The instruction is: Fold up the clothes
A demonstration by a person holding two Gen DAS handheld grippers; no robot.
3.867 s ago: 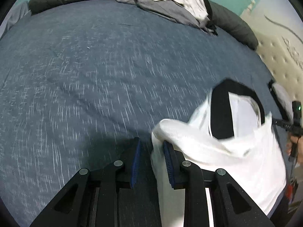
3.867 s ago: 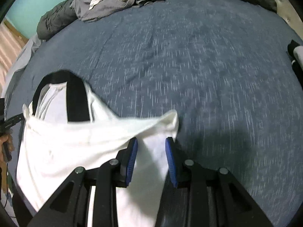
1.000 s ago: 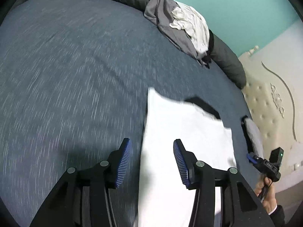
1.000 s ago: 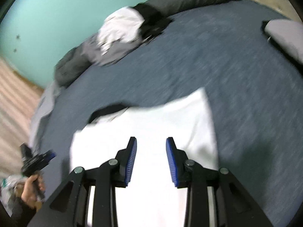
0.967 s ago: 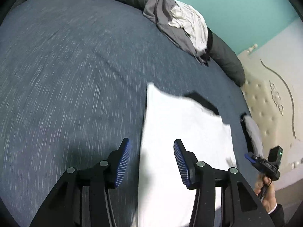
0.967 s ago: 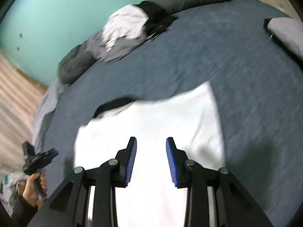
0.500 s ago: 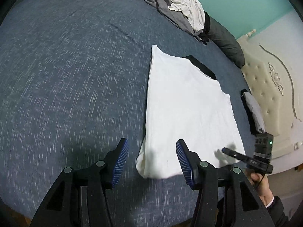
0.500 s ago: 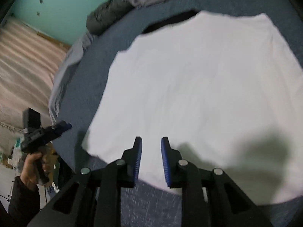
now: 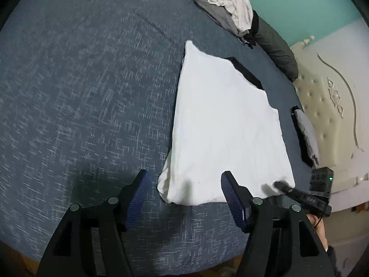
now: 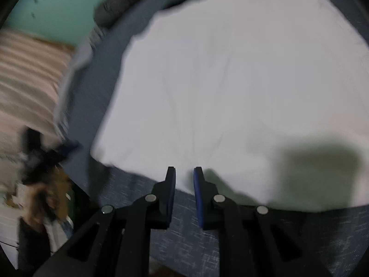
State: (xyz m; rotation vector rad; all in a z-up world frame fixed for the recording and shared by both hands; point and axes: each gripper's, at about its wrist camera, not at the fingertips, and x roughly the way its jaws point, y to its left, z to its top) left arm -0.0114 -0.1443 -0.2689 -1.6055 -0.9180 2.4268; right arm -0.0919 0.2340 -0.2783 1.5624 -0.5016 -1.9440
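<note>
A white shirt [image 9: 223, 120] lies flat on the blue bed [image 9: 80, 92], its black trim [image 9: 246, 71] at the far edge. My left gripper [image 9: 185, 180] hovers at the shirt's near left corner. Its jaws are opening, with the corner between them and no pad touching it. In the right wrist view the shirt [image 10: 230, 80] fills the frame. My right gripper [image 10: 184, 173] sits at the near hem, its jaws closing with a narrow gap. The hem shows in that gap, unpinched. The right gripper [image 9: 279, 184] also shows in the left wrist view, at the shirt's near right corner.
A heap of grey and white clothes [image 9: 226, 7] and a dark pillow [image 9: 274, 46] lie at the bed's far side. A folded grey garment [image 9: 306, 136] rests by the tufted headboard [image 9: 327, 106]. The bed's near edge [image 10: 184, 242] runs just below both grippers.
Both grippers have pulled back to the near hem, and the shirt has settled flat. The left jaws have spread wider. The right jaws have narrowed.
</note>
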